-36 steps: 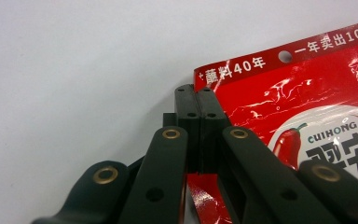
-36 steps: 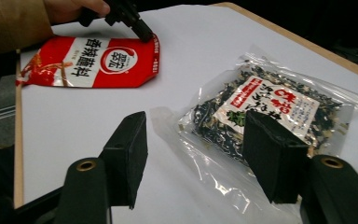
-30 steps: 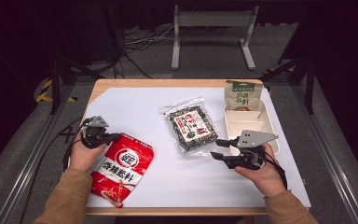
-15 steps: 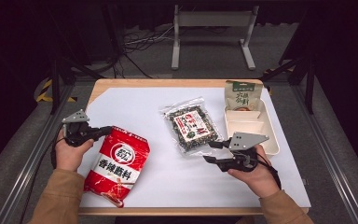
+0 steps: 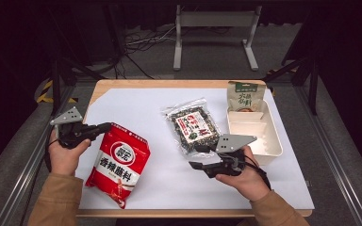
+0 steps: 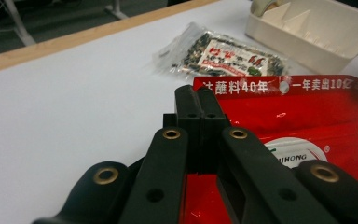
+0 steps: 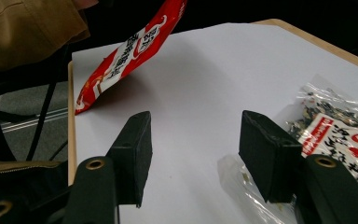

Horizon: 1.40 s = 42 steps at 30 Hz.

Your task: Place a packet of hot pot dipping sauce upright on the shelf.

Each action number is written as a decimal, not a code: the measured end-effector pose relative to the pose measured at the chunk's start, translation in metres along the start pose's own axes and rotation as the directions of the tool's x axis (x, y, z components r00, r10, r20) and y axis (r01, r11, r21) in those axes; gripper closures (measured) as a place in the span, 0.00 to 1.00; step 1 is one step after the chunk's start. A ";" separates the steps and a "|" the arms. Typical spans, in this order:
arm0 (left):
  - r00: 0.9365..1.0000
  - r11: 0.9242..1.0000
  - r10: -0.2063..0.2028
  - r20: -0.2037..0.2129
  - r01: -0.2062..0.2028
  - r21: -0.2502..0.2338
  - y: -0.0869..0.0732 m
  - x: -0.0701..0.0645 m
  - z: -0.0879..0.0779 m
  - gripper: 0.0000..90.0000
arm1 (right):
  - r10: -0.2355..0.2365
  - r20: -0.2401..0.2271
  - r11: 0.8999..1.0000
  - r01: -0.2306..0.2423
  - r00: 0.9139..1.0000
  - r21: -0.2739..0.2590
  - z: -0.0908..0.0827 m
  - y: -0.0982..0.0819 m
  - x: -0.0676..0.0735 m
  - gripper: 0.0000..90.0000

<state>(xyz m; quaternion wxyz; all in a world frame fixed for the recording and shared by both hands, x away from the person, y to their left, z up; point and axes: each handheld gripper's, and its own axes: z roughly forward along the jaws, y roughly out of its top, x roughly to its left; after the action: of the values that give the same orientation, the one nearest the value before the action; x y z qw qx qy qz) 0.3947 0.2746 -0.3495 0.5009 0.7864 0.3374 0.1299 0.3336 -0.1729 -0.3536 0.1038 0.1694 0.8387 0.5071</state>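
White paper covers your counter [image 5: 136,110]; your left gripper [image 6: 199,105] pinches the red pouch [image 5: 119,162] (corner lifted), your right gripper [image 7: 193,144] gapes beside the seaweed bag [image 5: 193,127], tray [image 5: 275,141] unfilled

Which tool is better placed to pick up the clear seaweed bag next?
Right. The right tool is open beside the clear seaweed bag, while the left tool is shut on the red bag.

Red seasoning pouch [image 5: 118,165], white lettering, top corner pinched in left gripper [image 5: 104,127], upper end lifted, lower end on white table sheet [image 5: 136,110].
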 end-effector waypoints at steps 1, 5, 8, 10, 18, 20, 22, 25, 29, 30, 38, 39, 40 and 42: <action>1.000 1.000 0.000 0.006 0.000 -0.009 0.001 -0.002 -0.001 1.00 | 0.002 -0.005 1.000 -0.002 1.000 0.004 0.002 0.003 0.001 0.50; 1.000 0.999 0.012 0.019 -0.011 -0.053 0.007 -0.008 -0.008 1.00 | 0.009 -0.038 1.000 -0.009 0.999 0.007 0.010 0.014 0.007 0.51; 0.999 0.997 0.027 0.020 -0.026 -0.076 0.010 -0.011 -0.013 1.00 | 0.003 -0.051 1.000 -0.002 0.999 0.012 0.015 0.020 0.012 0.51; 0.999 0.995 0.029 0.027 -0.027 -0.099 0.013 -0.014 -0.019 1.00 | -0.001 -0.070 1.000 0.002 0.998 0.012 0.023 0.026 0.018 0.50; 0.997 0.991 0.071 0.037 -0.066 -0.119 0.018 -0.024 -0.026 1.00 | 0.008 -0.104 1.000 -0.005 0.995 0.025 0.058 0.036 0.030 0.49; 0.996 0.990 0.079 0.035 -0.075 -0.119 0.019 -0.026 -0.027 1.00 | 0.021 -0.092 0.999 -0.017 0.996 0.038 0.066 0.038 0.030 0.49; 0.995 0.989 0.089 0.037 -0.084 -0.120 0.020 -0.028 -0.028 1.00 | 0.013 -0.073 0.999 -0.009 0.997 0.050 0.074 0.038 0.029 0.49; 0.995 0.988 0.095 0.037 -0.090 -0.124 0.021 -0.030 -0.028 1.00 | 0.027 -0.088 0.998 -0.022 0.996 0.051 0.083 0.039 0.030 0.49; 0.994 0.988 0.105 0.039 -0.100 -0.119 0.022 -0.033 -0.028 1.00 | 0.029 -0.105 0.999 -0.024 0.994 0.047 0.090 0.041 0.034 0.49; 0.993 0.987 0.112 0.036 -0.107 -0.120 0.022 -0.033 -0.028 1.00 | 0.029 -0.109 0.999 -0.024 0.994 0.042 0.092 0.042 0.034 0.50; 0.992 0.986 0.120 0.039 -0.114 -0.120 0.022 -0.036 -0.028 1.00 | 0.058 -0.121 0.998 -0.057 0.991 0.013 0.100 0.044 0.037 0.53; 0.992 0.986 0.125 0.036 -0.120 -0.120 0.022 -0.036 -0.027 1.00 | 0.067 -0.124 0.998 -0.067 0.990 0.010 0.102 0.044 0.037 0.53; 0.991 0.985 0.128 0.037 -0.123 -0.119 0.023 -0.036 -0.027 1.00 | 0.081 -0.129 0.997 -0.080 0.988 0.010 0.103 0.044 0.037 0.53; 0.991 0.985 0.129 0.037 -0.124 -0.120 0.023 -0.036 -0.027 1.00 | 0.090 -0.133 0.996 -0.089 0.987 0.011 0.107 0.044 0.038 0.55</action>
<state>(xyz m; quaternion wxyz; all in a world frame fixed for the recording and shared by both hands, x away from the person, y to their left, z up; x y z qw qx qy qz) 0.3628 0.2632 -0.3124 0.5443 0.7782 0.2673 0.1633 0.3436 -0.0523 -0.3639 0.0241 0.1727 0.8367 0.5192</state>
